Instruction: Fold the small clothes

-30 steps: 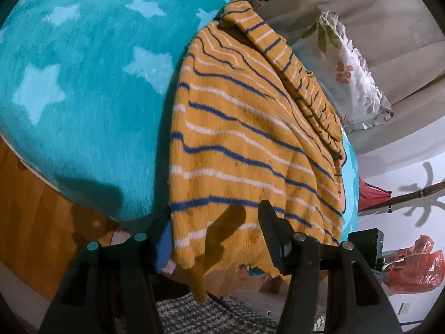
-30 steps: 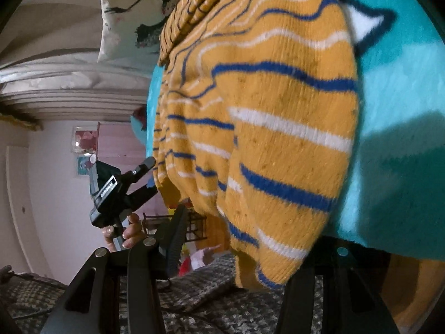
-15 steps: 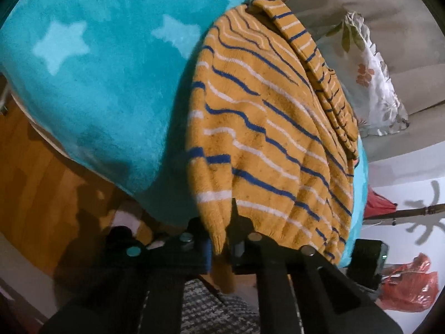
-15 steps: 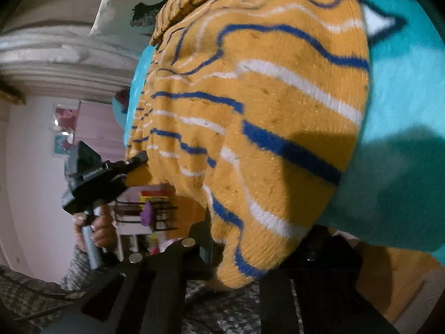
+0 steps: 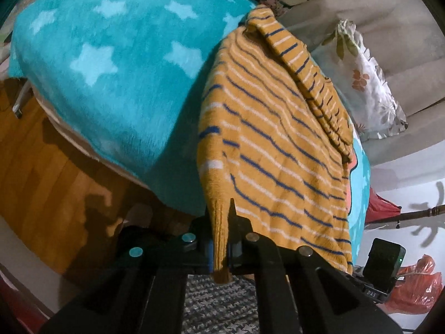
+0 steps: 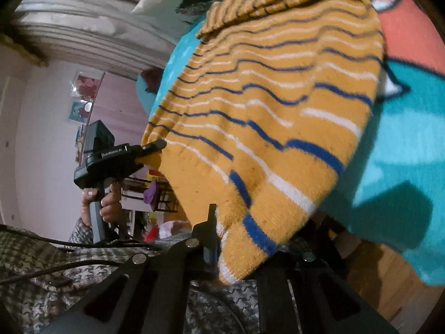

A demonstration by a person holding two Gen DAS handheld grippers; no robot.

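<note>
A fluffy turquoise blanket with pale stars covers the soft surface above a wooden floor, with a floral cushion against a beige sofa back behind it. In the left wrist view, the mustard knitted sweater with blue and white stripes lies on the blanket's near edge, its hem hanging over, and the left gripper is clamped narrow on one hem corner, pinching the knit so it can be lifted. In the right wrist view, the same sweater drapes toward the camera; the right gripper is closed on the opposite hem corner, while the left gripper bites the far corner. Holding both corners likely readies the hem to be carried up toward the collar for a fold.
</note>
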